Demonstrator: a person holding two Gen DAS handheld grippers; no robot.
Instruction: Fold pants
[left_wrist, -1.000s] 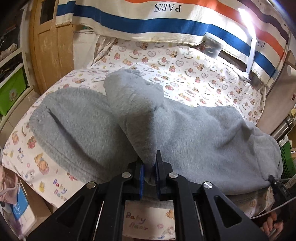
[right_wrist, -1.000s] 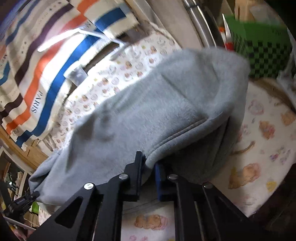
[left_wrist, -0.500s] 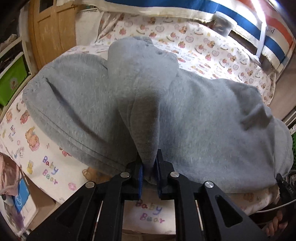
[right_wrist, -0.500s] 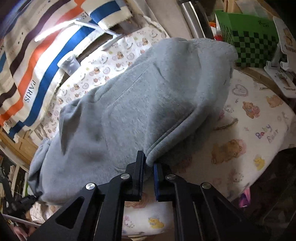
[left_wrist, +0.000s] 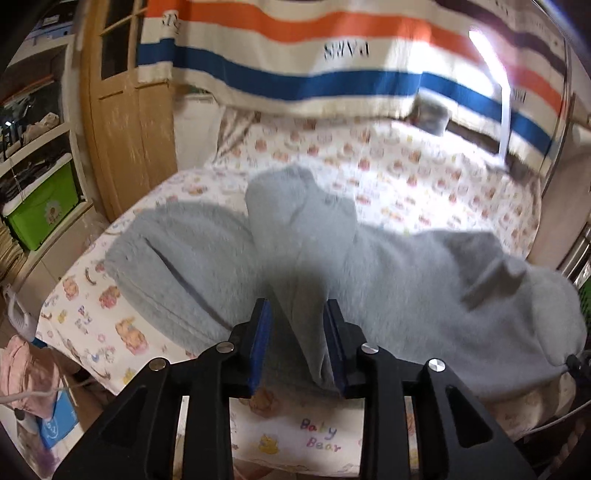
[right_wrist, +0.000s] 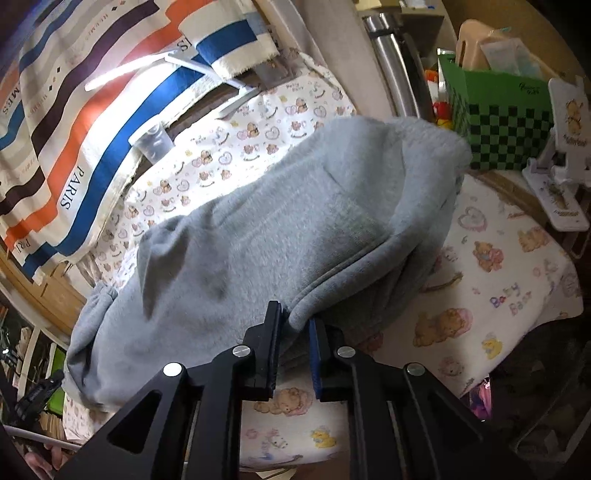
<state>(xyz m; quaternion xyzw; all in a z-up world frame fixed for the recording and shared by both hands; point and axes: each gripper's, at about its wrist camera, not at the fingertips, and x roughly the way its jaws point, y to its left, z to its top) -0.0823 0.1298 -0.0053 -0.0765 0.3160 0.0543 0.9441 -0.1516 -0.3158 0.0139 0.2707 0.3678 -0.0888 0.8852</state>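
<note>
At nine o'clock in the left wrist view, white shelves carry a green bin (left_wrist: 44, 206), and a wooden door (left_wrist: 125, 110) stands just past them. A pink cloth (left_wrist: 20, 373) hangs low at eight o'clock. The worktop is covered by a white sheet (left_wrist: 424, 184) printed with small bears and hearts. At twelve o'clock a striped blanket (left_wrist: 295, 66) in orange, blue and cream hangs behind it, with a bright lamp bar (left_wrist: 495, 70) at one o'clock. The grey pants (left_wrist: 424, 295) lie across the middle of the sheet, bunched, from nine to three o'clock. The left gripper (left_wrist: 297, 339) has just been opening; a fold of the pants hangs between its blue pads, resting against the right one, with a gap on the left. In the right wrist view, the right gripper (right_wrist: 295, 343) stands nearly closed, pinching the hem of the pants at six o'clock. A green checked box (right_wrist: 498, 129) sits at two o'clock, beside a white stand (right_wrist: 561, 166).
</note>
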